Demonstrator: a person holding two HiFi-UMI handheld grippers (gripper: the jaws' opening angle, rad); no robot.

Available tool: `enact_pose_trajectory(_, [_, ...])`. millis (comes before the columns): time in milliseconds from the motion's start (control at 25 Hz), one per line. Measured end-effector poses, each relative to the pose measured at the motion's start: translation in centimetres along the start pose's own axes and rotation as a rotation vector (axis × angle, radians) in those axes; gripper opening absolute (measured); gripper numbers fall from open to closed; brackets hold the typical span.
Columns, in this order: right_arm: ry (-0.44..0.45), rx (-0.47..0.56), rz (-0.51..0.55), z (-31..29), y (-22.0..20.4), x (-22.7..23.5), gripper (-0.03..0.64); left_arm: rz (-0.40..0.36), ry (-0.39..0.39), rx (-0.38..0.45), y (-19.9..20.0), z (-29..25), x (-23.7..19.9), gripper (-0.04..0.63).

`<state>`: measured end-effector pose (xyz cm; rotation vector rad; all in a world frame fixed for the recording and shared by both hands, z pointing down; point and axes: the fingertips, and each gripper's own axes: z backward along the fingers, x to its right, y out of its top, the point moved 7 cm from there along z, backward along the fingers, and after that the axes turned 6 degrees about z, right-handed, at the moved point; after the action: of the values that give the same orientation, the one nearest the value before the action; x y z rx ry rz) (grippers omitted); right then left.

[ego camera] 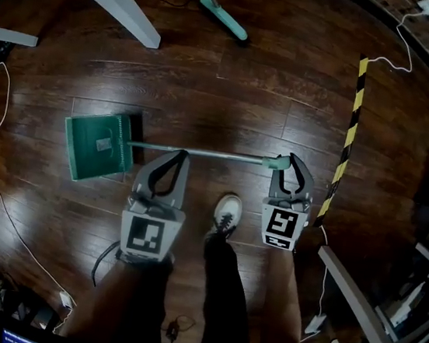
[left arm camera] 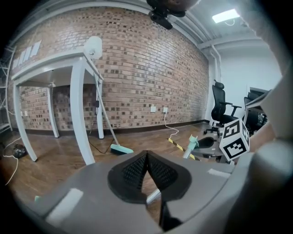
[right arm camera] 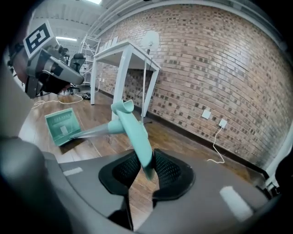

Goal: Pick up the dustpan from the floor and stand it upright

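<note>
Clamping right gripper jaws onto the teal grip of the dustpan; pinching left gripper jaws shut around its metal shaft. Holding that shaft roughly level between both, green pan out left, low by the wood floor, shoe just behind.

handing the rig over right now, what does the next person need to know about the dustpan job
Dustpan: held lying roughly level, scoop end to the person's left. I can't tell whether the scoop is clear of the floor.
Left gripper: shut on the metal pole, near the scoop end.
Right gripper: shut on the teal grip at the pole's far end.
Done: both ends gripped.
Left: swing it upright, set it standing, then let go.
</note>
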<state>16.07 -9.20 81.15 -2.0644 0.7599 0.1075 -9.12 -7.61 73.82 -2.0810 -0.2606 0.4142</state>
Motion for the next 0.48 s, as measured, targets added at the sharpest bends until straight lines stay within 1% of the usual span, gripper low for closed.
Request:
enact_pose_trajectory(160, [-0.032, 0.017, 0.012, 2.4, 3.8, 0.5, 0.107, 0.012, 0.023, 0.012, 2.1, 3.0, -1.5, 0.002])
enact_pose_trajectory(280, [-0.056, 0.023, 0.000, 4.2, 6.3, 0.9, 0.116, 0.006, 0.021, 0.012, 3.8, 5.1, -2.3, 0.002])
enact_pose_trajectory(440, [-0.072, 0.015, 0.032, 6.6, 10.1, 1.2, 0.125, -0.018, 0.022, 0.024, 6.4, 8.1, -3.3, 0.002])
enact_pose_trajectory(480, [-0.074, 0.021, 0.043, 7.1, 11.2, 1.3, 0.128, -0.010, 0.026, 0.033, 7.4, 8.7, -3.4, 0.002])
